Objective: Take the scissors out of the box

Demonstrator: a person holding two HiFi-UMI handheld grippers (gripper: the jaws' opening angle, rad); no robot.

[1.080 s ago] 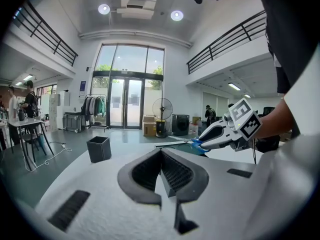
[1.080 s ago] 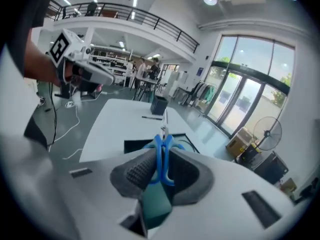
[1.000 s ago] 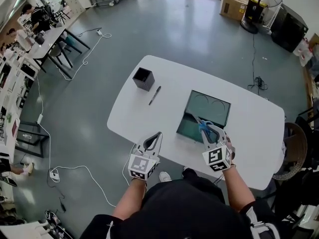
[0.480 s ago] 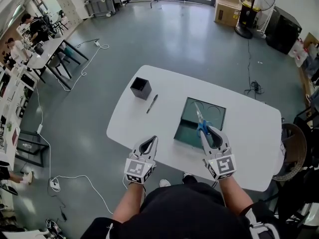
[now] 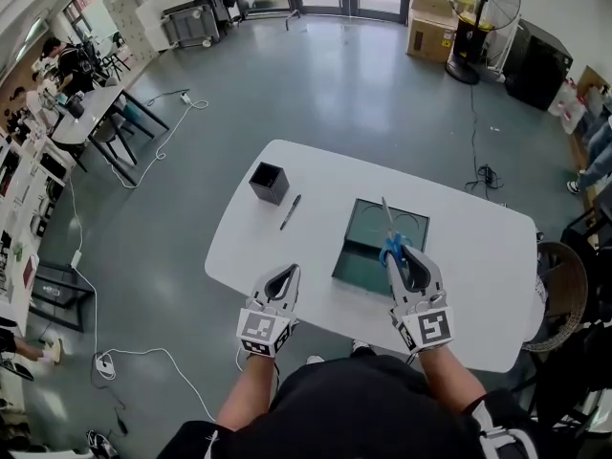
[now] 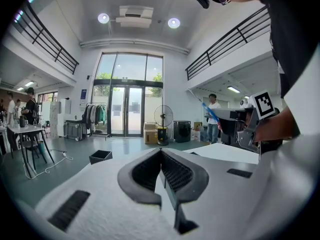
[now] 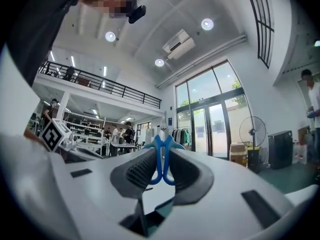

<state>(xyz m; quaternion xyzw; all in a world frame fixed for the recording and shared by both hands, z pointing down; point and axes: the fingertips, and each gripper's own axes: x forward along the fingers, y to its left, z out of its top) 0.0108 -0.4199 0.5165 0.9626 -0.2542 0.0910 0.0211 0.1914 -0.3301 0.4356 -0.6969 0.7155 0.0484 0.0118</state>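
The blue-handled scissors (image 5: 390,244) hang in the air above the dark green open box (image 5: 415,220) on the white table (image 5: 478,256). Their blades point away from me, over the box. My right gripper (image 5: 402,254) is shut on the blue handles (image 7: 161,151), which stand between its pads with the blades rising past them. My left gripper (image 5: 280,280) hovers at the table's near edge, left of the box, shut with nothing in it (image 6: 161,153). In the left gripper view, the right gripper (image 6: 235,116) with the scissors (image 6: 210,111) shows at the far right.
A black square pen holder (image 5: 269,182) stands at the table's far left corner, with a black pen (image 5: 291,211) lying beside it. A round wicker chair (image 5: 557,290) stands at the table's right end. Cables lie on the floor to the left.
My right gripper has risen with the scissors, lifting them out of the box, and the blades have swung to point away from me. The left gripper has barely moved.
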